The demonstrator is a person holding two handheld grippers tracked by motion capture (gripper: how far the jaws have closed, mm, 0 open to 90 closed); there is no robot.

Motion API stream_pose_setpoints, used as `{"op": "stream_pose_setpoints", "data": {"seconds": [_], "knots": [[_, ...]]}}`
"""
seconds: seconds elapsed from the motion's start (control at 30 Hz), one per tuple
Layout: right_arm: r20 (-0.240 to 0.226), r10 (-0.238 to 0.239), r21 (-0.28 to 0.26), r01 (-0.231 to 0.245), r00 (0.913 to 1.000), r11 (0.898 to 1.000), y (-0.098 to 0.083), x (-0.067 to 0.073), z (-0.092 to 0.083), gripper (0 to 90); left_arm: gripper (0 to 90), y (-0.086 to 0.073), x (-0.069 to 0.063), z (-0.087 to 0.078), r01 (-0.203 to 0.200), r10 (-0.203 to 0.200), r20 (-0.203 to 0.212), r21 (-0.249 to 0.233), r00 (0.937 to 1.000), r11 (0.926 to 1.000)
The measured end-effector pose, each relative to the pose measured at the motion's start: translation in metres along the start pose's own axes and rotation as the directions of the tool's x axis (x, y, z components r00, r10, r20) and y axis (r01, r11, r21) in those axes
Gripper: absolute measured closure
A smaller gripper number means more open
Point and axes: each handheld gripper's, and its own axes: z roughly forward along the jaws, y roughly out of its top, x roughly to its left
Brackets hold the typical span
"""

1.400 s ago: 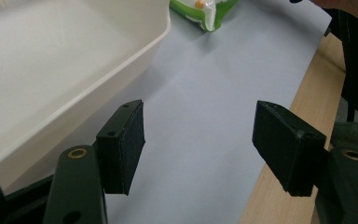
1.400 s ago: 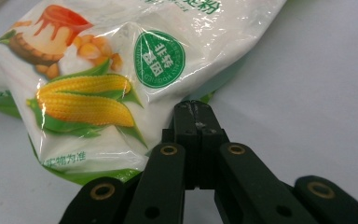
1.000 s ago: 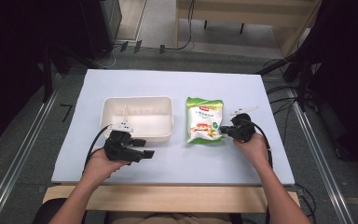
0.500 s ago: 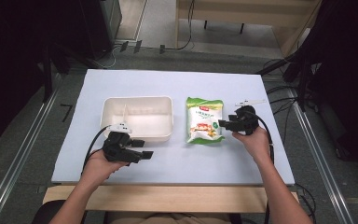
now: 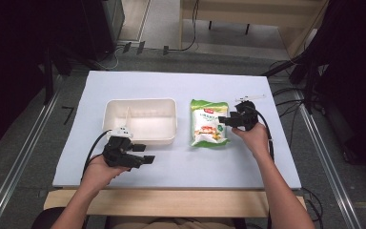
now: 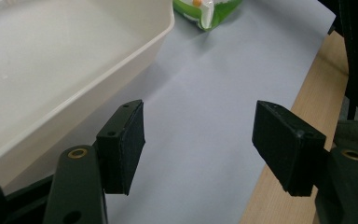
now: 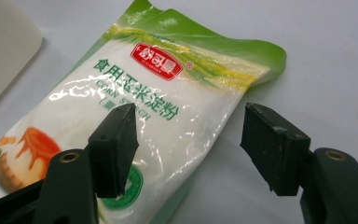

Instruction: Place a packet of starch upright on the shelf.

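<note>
A green and white bag of corn starch (image 5: 208, 123) lies flat on the table right of a white empty plastic tray (image 5: 173, 119). My right gripper (image 5: 229, 120) hovers at the bag's right edge, pointing left. Its jaws have just been opening. In the right gripper view the bag (image 7: 168, 107) lies under and between the spread jaws of that gripper (image 7: 191, 149), and neither pad presses on it. My left gripper (image 5: 142, 153) rests open in front of the tray's near right corner. In the left gripper view it (image 6: 198, 149) has only table between its pads, with the tray (image 6: 135, 60) at left.
The pale table sheet (image 5: 181, 162) ends at a wooden front edge (image 5: 171, 200). Cables (image 5: 286, 95) lie by the table's right side. Metal rails (image 5: 324, 157) run along the floor on both sides. The bag's corner (image 6: 205, 9) peeks in at the top of the left gripper view.
The right gripper's jaws went from shut to wide apart, and the hand shifted toward the far side along the bag's right edge. The left hand kept still.
</note>
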Motion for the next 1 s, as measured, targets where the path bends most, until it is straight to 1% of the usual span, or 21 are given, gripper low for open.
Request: {"op": "stream_pose_setpoints", "data": {"seconds": [0.13, 0.2, 0.27, 0.33, 0.37, 0.43, 0.47, 0.5, 0.6, 0.63, 0.67, 0.7, 0.77, 0.8, 0.83, 0.87, 0.9, 0.93, 0.97, 1.0], "knots": [[0.000, 0.017, 0.008, -0.017, 0.9999, 1.000, 0.008, -0.003, 0.009, 34.1, 35.2, -0.002, 0.000, -0.002, 0.002, -0.002, -0.008, -0.002, 1.0000, 1.0000], [0.017, 0.014, 0.008, -0.014, 0.9998, 1.000, 0.012, -0.004, 0.015, 31.6, 35.2, -0.004, 0.000, -0.004, 0.004, -0.004, -0.011, -0.004, 0.9999, 1.0000], [0.025, 0.017, 0.008, -0.018, 0.9995, 1.000, 0.013, -0.005, 0.017, 30.8, 35.2, -0.007, 0.001, -0.006, 0.008, -0.008, -0.015, -0.003, 0.9998, 1.0000], [0.010, 0.029, 0.022, -0.029, 0.9995, 0.999, 0.014, -0.006, 0.023, 29.4, 35.2, -0.009, 0.001, -0.008, 0.013, -0.013, -0.027, -0.005, 0.9996, 0.9999], [0.014, 0.018, 0.034, -0.019, 0.9997, 0.999, 0.014, -0.006, 0.025, 28.1, 35.2, -0.010, 0.001, -0.010, 0.018, -0.018, -0.027, -0.009, 0.9995, 0.9998], [0.056, -0.014, 0.063, 0.010, 0.9983, 0.998, 0.014, -0.004, 0.032, 26.7, 35.2, -0.012, 0.001, -0.012, 0.025, -0.025, -0.032, -0.013, 0.9992, 0.9996], [0.055, -0.023, 0.071, 0.019, 0.9982, 0.997, 0.014, -0.005, 0.035, 24.8, 35.2, -0.012, 0.002, -0.013, 0.025, -0.025, -0.036, -0.011, 0.9990, 0.9996], [0.044, 0.000, 0.065, -0.002, 0.9990, 0.998, 0.014, -0.006, 0.036, 24.4, 35.2, -0.013, 0.002, -0.013, 0.025, -0.025, -0.039, -0.011, 0.9989, 0.9996], [0.019, 0.036, 0.061, -0.037, 0.9992, 0.997, 0.015, -0.011, 0.041, 23.3, 35.2, -0.015, 0.001, -0.015, 0.027, -0.028, -0.049, -0.012, 0.9984, 0.9996], [0.004, 0.055, 0.057, -0.055, 0.9985, 0.997, 0.015, -0.012, 0.043, 23.2, 35.2, -0.016, 0.001, -0.015, 0.030, -0.030, -0.047, -0.013, 0.9984, 0.9995], [-0.003, 0.057, 0.053, -0.057, 0.9984, 0.997, 0.015, -0.013, 0.045, 23.1, 35.2, -0.016, 0.001, -0.016, 0.028, -0.029, -0.049, -0.011, 0.9984, 0.9995], [0.000, 0.064, 0.053, -0.064, 0.9980, 0.997, 0.015, -0.011, 0.046, 23.3, 35.2, -0.016, 0.001, -0.016, 0.031, -0.031, -0.051, -0.013, 0.9982, 0.9994], [0.005, 0.047, 0.052, -0.047, 0.9989, 0.998, 0.017, -0.009, 0.048, 25.3, 35.3, -0.017, 0.001, -0.017, 0.029, -0.030, -0.056, -0.016, 0.9980, 0.9995], [-0.003, 0.042, 0.050, -0.042, 0.9991, 0.998, 0.017, -0.008, 0.049, 32.1, 35.7, -0.017, 0.001, -0.017, 0.024, -0.025, -0.058, -0.019, 0.9980, 0.9995], [-0.003, 0.042, 0.050, -0.042, 0.9991, 0.998, 0.017, -0.008, 0.049, 32.1, 35.7, -0.016, 0.001, -0.017, 0.022, -0.023, -0.058, -0.026, 0.9980, 0.9994], [-0.025, 0.039, 0.051, -0.038, 0.9989, 0.998, 0.017, -0.007, 0.049, 38.2, 35.7, -0.016, 0.001, -0.017, 0.020, -0.021, -0.059, -0.029, 0.9980, 0.9994], [-0.037, 0.047, 0.054, -0.045, 0.9982, 0.998, 0.017, -0.006, 0.049, 41.0, 35.8, -0.016, 0.001, -0.017, 0.020, -0.022, -0.060, -0.033, 0.9980, 0.9993], [-0.043, 0.045, 0.058, -0.042, 0.9981, 0.997, 0.017, -0.005, 0.049, 46.4, 35.8, -0.016, 0.000, -0.017, 0.023, -0.024, -0.062, -0.031, 0.9978, 0.9993], [-0.073, 0.060, 0.064, -0.056, 0.9955, 0.996, 0.017, -0.005, 0.049, 50.2, 35.8, -0.016, 0.000, -0.016, 0.024, -0.025, -0.055, -0.031, 0.9982, 0.9992], [-0.077, 0.069, 0.063, -0.064, 0.9947, 0.996, 0.017, -0.005, 0.049, 51.1, 35.7, -0.016, 0.000, -0.016, 0.022, -0.023, -0.056, -0.029, 0.9982, 0.9994]]}}
